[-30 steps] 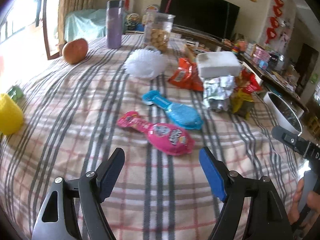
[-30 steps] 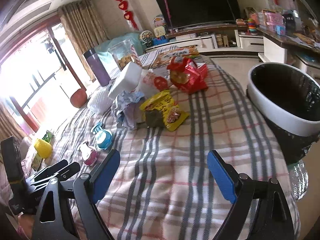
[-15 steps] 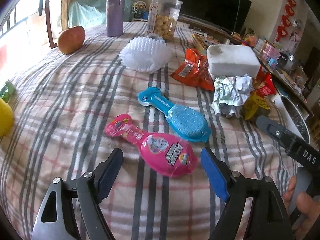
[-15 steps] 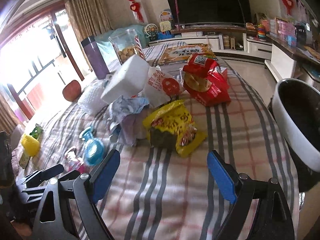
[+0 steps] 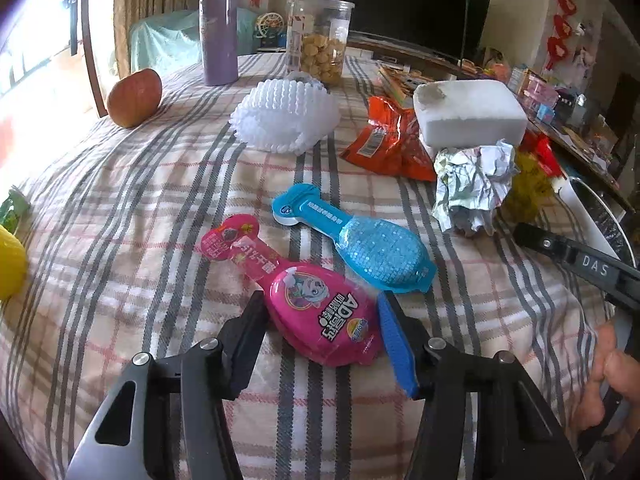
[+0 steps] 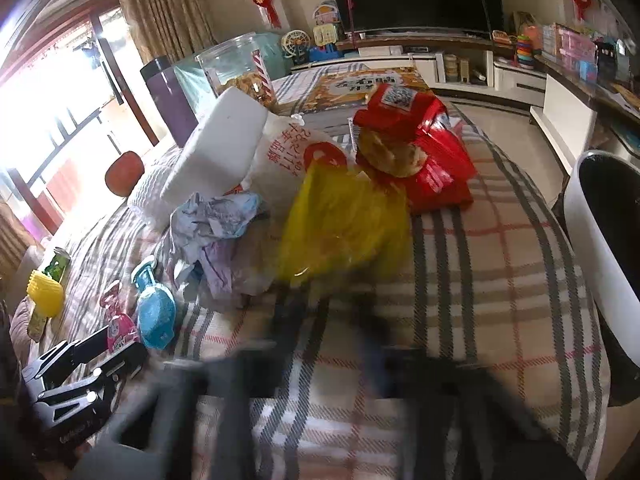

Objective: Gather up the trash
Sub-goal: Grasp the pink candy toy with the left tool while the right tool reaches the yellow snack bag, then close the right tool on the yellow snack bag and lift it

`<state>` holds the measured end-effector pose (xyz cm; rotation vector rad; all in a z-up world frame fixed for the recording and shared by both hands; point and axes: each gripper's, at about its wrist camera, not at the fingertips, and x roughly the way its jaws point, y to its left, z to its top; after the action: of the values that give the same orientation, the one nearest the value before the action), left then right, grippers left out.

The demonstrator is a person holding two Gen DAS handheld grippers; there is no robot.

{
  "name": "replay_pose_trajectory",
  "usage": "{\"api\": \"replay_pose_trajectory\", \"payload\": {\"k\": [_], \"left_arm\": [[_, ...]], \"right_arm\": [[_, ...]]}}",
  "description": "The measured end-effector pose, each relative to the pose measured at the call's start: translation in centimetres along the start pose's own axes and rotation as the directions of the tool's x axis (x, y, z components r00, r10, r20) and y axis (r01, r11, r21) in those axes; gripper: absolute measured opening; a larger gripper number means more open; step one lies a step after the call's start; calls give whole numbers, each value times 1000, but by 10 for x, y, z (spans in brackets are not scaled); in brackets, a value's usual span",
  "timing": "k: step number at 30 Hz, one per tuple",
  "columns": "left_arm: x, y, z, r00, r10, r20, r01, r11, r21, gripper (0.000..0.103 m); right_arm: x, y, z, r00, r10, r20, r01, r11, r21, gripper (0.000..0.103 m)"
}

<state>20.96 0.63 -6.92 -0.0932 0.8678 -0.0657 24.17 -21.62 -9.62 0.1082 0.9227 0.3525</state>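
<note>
A pink blister package (image 5: 308, 300) lies on the plaid tablecloth (image 5: 160, 208). My left gripper (image 5: 322, 308) straddles its round end, jaws closing, and both pads touch its sides. The same gripper (image 6: 100, 344) and package (image 6: 120, 324) show at the lower left of the right wrist view. My right gripper (image 6: 332, 304) is motion-blurred, its fingers drawn together at the near edge of a yellow snack bag (image 6: 344, 220). That bag is bunched up and blurred too.
A blue blister package (image 5: 380, 256), crumpled paper (image 5: 472, 184), an orange bag (image 5: 388, 140), a foam block (image 5: 468, 112), a foam net (image 5: 286, 116) and a red bag (image 6: 424, 152) lie around. A white bin (image 6: 592, 240) stands off the table's right edge. An apple (image 5: 134, 98), bottle (image 5: 219, 32) and jar (image 5: 320, 40) stand behind.
My left gripper moved forward over the pink package and its jaws narrowed onto it. My right gripper advanced to the yellow bag and closed, and the bag bunched up.
</note>
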Motion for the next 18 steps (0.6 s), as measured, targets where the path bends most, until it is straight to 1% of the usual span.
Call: {"api": "replay_pose_trajectory", "payload": {"k": [6, 9, 13, 14, 15, 17, 18], "left_arm": [[-11, 2, -11, 1000, 7, 19, -8, 1000, 22, 54], [-19, 3, -14, 1000, -4, 28, 3, 1000, 20, 53], [-30, 0, -16, 999, -18, 50, 16, 999, 41, 53], [-32, 0, -17, 998, -21, 54, 19, 999, 43, 53], [-34, 0, -17, 998, -28, 60, 25, 999, 43, 53], [-37, 2, -18, 997, -36, 66, 33, 999, 43, 53], [-38, 2, -17, 997, -42, 67, 39, 998, 44, 53]], "right_arm": [[-13, -8, -8, 1000, 17, 9, -17, 1000, 8, 0], [-24, -9, -13, 1000, 21, 21, -21, 1000, 1, 0], [-38, -12, -18, 999, 37, 35, -37, 999, 13, 0], [-40, -14, -18, 998, 46, 38, -47, 999, 25, 2], [-41, -16, -17, 998, 57, 39, -58, 998, 37, 9], [-40, -21, -14, 997, 66, 36, -68, 995, 67, 26], [-40, -22, -12, 996, 72, 44, -76, 994, 76, 44]]}}
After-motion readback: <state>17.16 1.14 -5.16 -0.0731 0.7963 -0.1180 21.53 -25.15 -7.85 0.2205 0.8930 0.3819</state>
